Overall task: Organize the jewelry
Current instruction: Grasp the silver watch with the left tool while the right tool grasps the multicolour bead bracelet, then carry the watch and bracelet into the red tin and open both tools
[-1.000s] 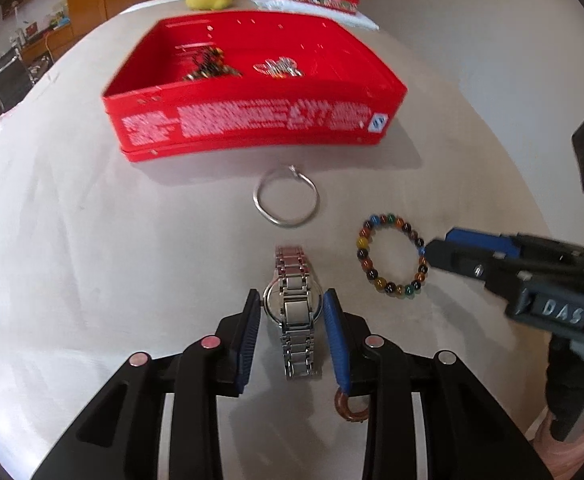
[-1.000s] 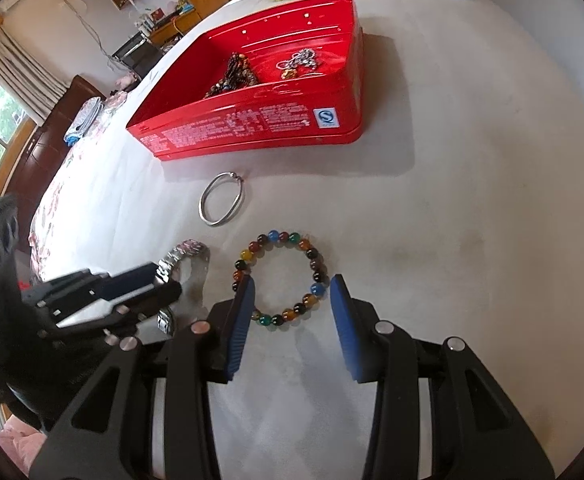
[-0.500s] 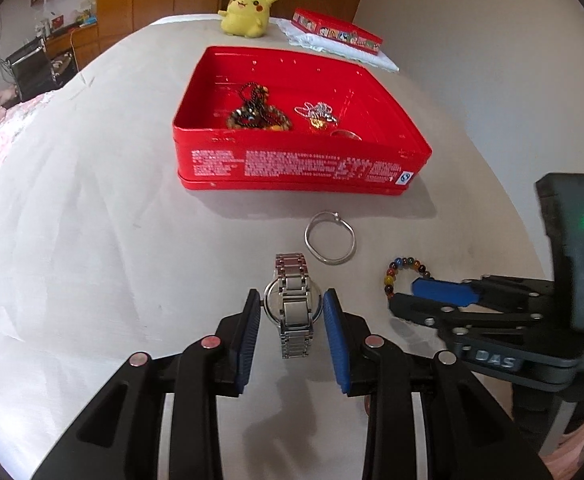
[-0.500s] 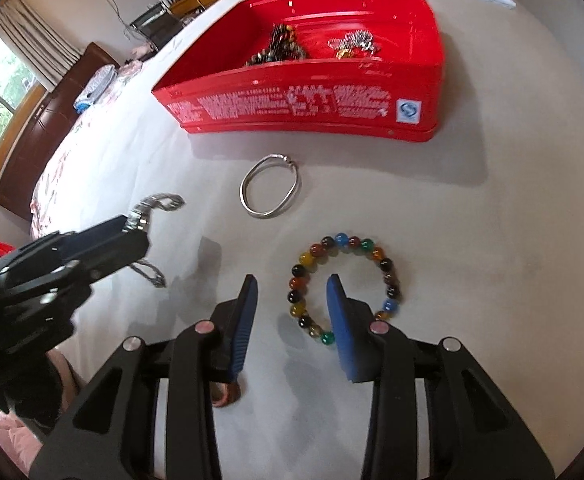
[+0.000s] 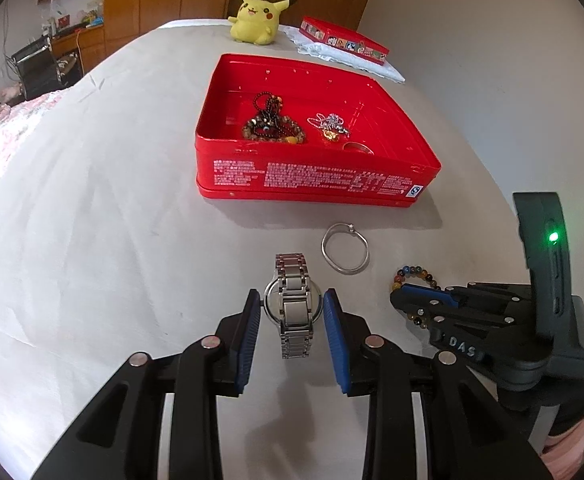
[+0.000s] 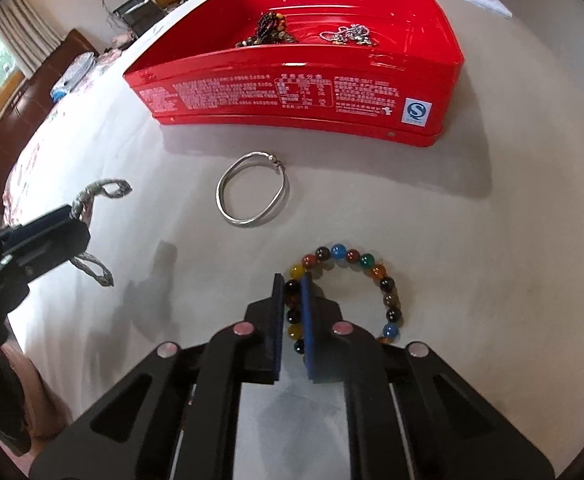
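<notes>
Left gripper: my blue pads clamp the round case of the steel watch from both sides; in the right wrist view the watch hangs off the tablecloth, its band ends drooping on either side of my fingers.
Right gripper: my jaws have just been closing, and now stand narrow, pinching the left side of the bead bracelet between the pads.
Bead bracelet: its far and right beads lie on the cloth, near the right-hand edge of the table.
Silver bangle: flat on the cloth, between the red tin and my two grippers, touching neither the watch nor the beads.
Red tin: open, far of the bangle; inside lie a dark bead necklace on the left, a silver chain with charm on the right, and a ring near the front wall.
Far end: a yellow plush toy and a flat red box on a white cloth.
</notes>
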A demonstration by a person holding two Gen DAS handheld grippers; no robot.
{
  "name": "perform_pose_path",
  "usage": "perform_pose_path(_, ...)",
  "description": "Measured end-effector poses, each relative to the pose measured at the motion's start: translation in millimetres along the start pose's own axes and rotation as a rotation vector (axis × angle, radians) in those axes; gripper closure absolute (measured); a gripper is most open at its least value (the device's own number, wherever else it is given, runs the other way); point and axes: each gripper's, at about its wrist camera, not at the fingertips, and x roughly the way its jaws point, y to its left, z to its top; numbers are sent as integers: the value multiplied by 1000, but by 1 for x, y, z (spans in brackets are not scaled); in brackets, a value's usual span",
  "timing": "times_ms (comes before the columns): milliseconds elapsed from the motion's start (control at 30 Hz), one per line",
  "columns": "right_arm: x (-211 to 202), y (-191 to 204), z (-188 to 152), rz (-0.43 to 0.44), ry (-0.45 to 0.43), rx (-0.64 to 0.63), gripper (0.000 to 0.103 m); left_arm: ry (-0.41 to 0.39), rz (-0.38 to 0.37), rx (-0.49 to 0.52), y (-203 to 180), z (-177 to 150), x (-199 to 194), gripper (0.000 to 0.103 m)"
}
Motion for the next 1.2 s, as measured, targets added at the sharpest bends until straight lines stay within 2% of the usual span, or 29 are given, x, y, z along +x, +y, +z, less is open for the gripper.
perform_pose_path(133, -8, -12, 0, 86, -9, 62, 97, -5, -1, -3, 2, 0, -2, 71)
perform_pose_path(367, -49, -21, 0, 137, -100, 88, 97, -18, -5, -10, 3, 1, -6, 71)
perform_pose_path(600, -80, -21, 6, 158, -170, 83, 97, -37, -4, -14, 6, 8, -14, 71)
perform_pose_path(933, -92, -14, 22, 156, -196, 59, 97, -64, -1, -10, 6, 25, -25, 71)
perform_pose_path(1200, -113, -10, 52, 155, -245, 48, 97, -122, 3, 3, 2, 59, -44, 71)
